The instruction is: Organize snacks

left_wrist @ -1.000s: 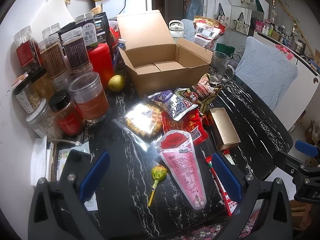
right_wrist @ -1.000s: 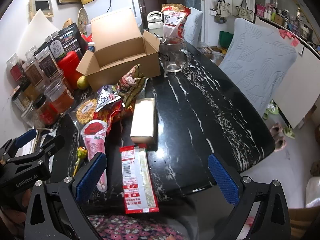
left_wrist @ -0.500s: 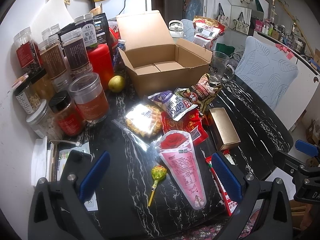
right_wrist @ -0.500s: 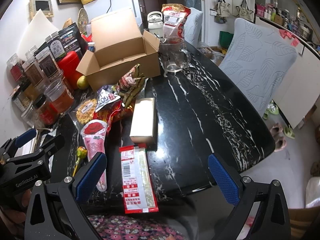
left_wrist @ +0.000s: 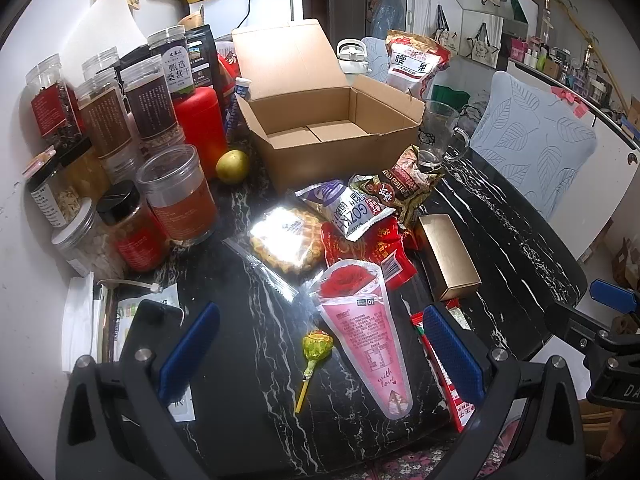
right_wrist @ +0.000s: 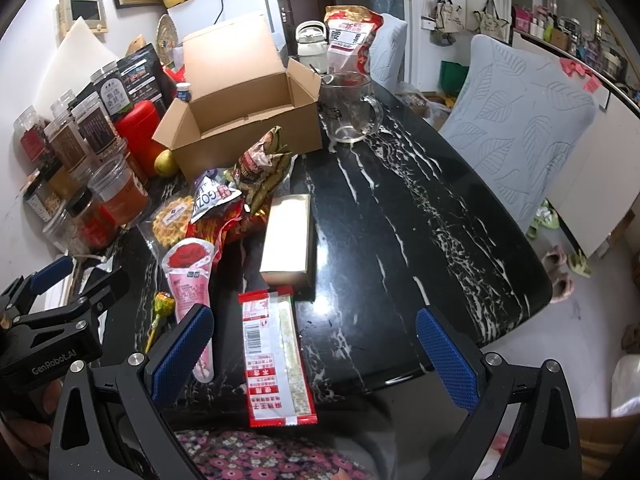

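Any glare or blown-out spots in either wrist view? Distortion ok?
Left wrist view: hard glare whites out the waffle packet, its label barely readable; softer sheen on the pink pouch. Right wrist view: the same waffle packet reads fine, with only small highlights on the table by the gold box. Both views: strong fisheye bending and dark corners.

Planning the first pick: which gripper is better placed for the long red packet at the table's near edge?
Right. The red packet lies between the open right gripper's fingers; the left gripper frames the pink pouch instead.
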Tool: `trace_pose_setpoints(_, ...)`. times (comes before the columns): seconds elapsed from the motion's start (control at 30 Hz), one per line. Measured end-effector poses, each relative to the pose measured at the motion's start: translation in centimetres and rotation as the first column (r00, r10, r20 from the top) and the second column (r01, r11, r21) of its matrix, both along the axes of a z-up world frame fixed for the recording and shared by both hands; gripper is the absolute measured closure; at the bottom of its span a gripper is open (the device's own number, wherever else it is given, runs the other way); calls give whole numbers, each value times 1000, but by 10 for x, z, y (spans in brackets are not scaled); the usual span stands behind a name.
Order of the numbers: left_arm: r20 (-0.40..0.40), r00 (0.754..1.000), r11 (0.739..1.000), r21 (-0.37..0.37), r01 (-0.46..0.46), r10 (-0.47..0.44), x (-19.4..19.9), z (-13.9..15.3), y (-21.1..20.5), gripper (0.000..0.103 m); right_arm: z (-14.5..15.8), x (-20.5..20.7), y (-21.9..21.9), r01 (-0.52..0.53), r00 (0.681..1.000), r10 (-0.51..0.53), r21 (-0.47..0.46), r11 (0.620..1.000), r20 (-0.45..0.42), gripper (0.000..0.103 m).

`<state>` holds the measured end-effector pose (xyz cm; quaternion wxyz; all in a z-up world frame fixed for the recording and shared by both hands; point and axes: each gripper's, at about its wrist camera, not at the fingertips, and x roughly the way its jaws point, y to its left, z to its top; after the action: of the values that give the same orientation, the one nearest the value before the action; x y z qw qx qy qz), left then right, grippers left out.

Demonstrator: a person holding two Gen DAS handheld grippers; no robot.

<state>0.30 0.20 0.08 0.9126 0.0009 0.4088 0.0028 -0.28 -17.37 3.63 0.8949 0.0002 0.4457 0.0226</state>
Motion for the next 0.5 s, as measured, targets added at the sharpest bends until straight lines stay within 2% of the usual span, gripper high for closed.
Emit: trace_pose_setpoints(0.5, 2, 1000, 1000, -1, -1, 1, 0, -1, -1, 0, -1, 2, 2, -9, 1000, 9, -4, 1000, 0, 0)
